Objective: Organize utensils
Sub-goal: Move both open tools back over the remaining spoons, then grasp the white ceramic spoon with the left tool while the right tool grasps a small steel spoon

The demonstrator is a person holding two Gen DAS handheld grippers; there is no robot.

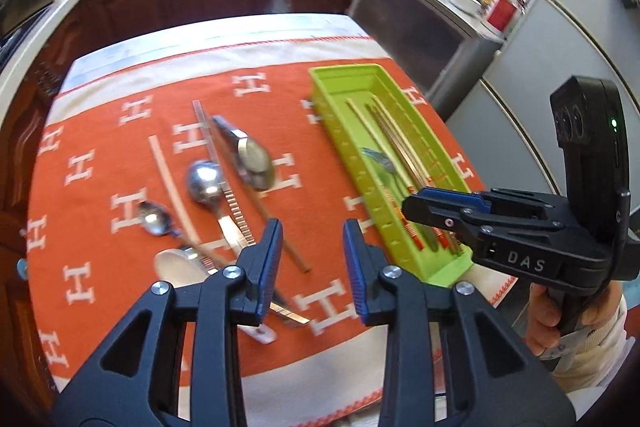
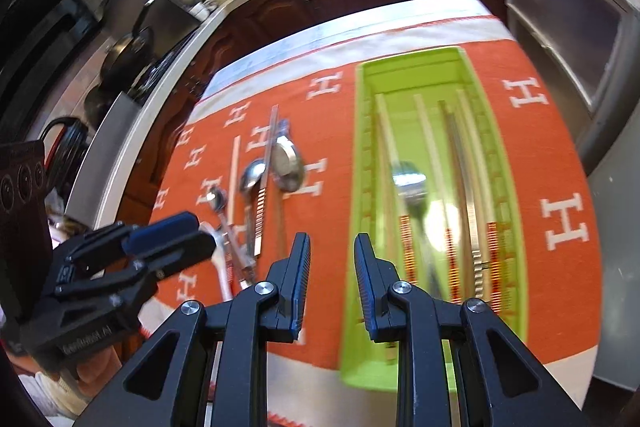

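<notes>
Both hand-held grippers, left (image 1: 310,259) and right (image 2: 332,275), hover narrowly parted and empty. Spoons (image 1: 206,181) and chopsticks (image 1: 170,183) lie loose on the orange cloth (image 1: 100,131) beside the green tray (image 1: 344,151), already part-filled.

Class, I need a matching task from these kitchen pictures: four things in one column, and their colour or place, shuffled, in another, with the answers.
Things:
1. tray
2. cloth
3. large spoon
4. fork

Descriptions:
A. orange with white letters
B. lying inside the tray
C. lime green
D. lying on the cloth, outside the tray

Pairs: 1-C, 2-A, 3-D, 4-B
</notes>
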